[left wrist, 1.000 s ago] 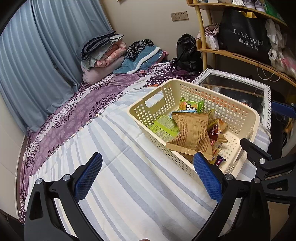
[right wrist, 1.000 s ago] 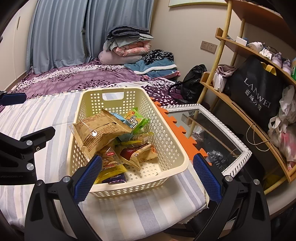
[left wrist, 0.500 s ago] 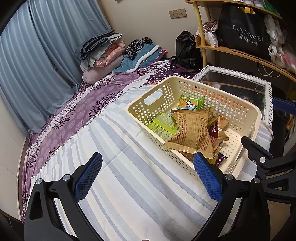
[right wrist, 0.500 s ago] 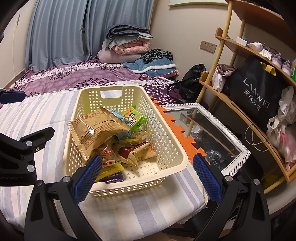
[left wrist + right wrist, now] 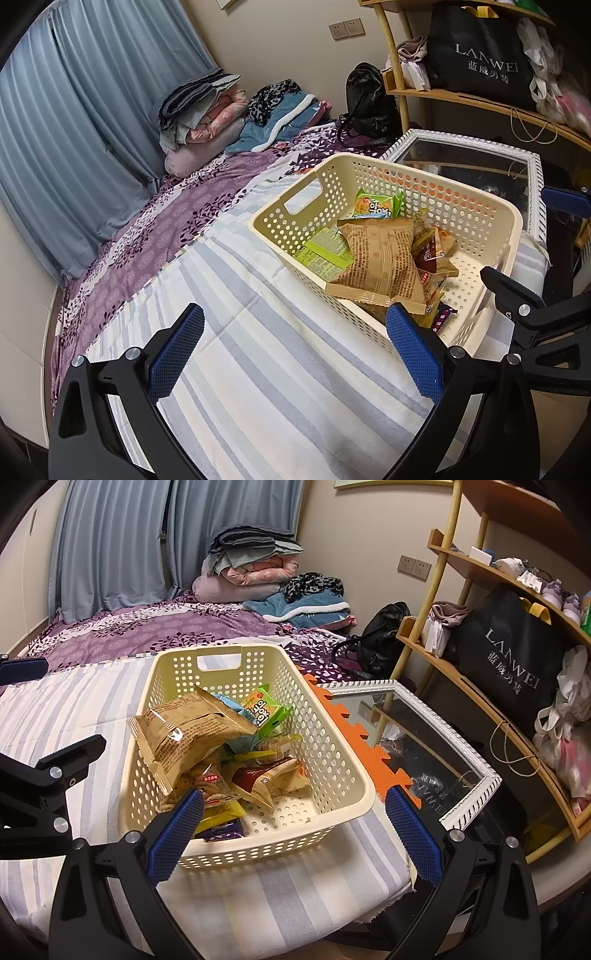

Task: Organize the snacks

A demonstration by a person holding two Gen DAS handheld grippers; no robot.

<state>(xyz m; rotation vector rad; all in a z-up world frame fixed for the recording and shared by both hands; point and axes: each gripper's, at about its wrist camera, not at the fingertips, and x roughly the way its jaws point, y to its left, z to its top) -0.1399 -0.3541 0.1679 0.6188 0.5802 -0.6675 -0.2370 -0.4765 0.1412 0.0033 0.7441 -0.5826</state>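
Note:
A cream perforated basket (image 5: 469, 206) (image 5: 332, 764) sits on the striped sheet at the bed's corner, holding several snack packs. A large brown bag (image 5: 380, 258) (image 5: 188, 727) lies on top, with a green pack (image 5: 376, 203) (image 5: 264, 709) behind it and a dark red pack (image 5: 258, 779) near the front. My left gripper (image 5: 293, 349) is open over the striped sheet, left of the basket, empty. My right gripper (image 5: 293, 829) is open at the basket's near end, nothing between its fingers. Each gripper shows at the edge of the other's view.
A white-framed mirror (image 5: 424, 746) lies on the floor right of the bed, on orange foam mats (image 5: 354, 734). A wooden shelf (image 5: 491, 657) with a black bag stands beyond. Folded bedding (image 5: 207, 107) is piled at the bed's far end, by blue curtains (image 5: 74, 110).
Both views have drifted slightly; the basket sits a little higher and farther in frame. Both grippers stay open and the snacks have not moved.

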